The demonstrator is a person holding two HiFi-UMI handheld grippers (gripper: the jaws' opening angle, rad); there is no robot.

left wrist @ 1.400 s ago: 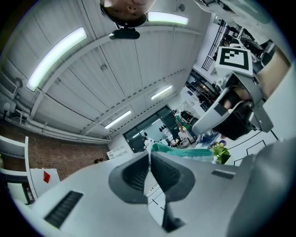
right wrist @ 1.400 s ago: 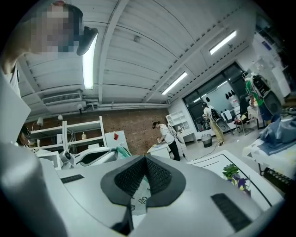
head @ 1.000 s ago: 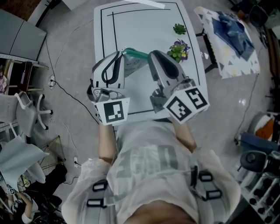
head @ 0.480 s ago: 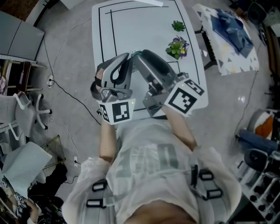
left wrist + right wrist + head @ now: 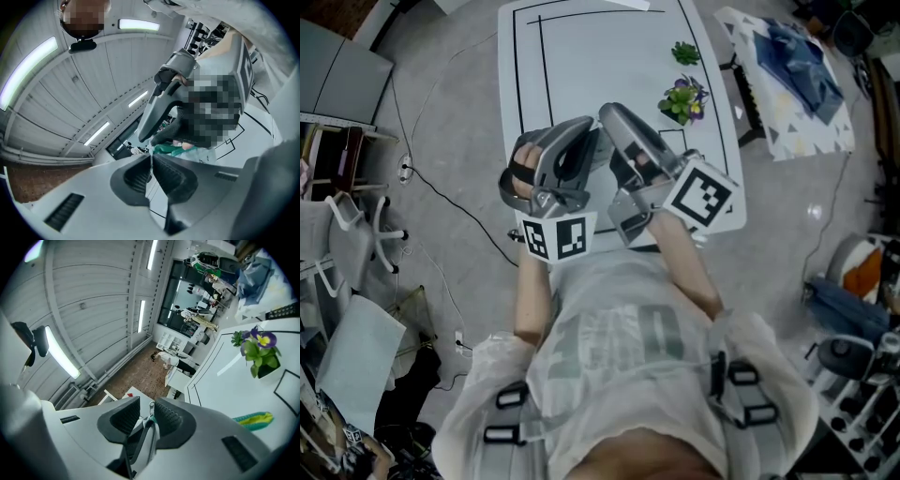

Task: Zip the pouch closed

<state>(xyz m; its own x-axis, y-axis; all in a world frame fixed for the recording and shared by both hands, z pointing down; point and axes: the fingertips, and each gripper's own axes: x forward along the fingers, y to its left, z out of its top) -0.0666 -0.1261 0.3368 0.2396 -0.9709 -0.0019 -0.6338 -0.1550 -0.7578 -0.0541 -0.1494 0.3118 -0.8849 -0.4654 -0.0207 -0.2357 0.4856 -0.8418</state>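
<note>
Over the white bench (image 5: 600, 56) we hold the left hand-held gripper (image 5: 586, 141) and right hand-held gripper (image 5: 617, 122), tips close together. The right jaws are closing; what's between them is hidden here. Purple flowers (image 5: 682, 99) stand behind.

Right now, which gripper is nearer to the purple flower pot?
Right. The right gripper, jaws closing with the zipper pull between them, is near the flower pot; the left gripper, shut on the pouch, is on its other side, farther away.

White table (image 5: 581, 56): flower pot (image 5: 682, 101), small plant (image 5: 685, 53), maybe succulent.
</note>
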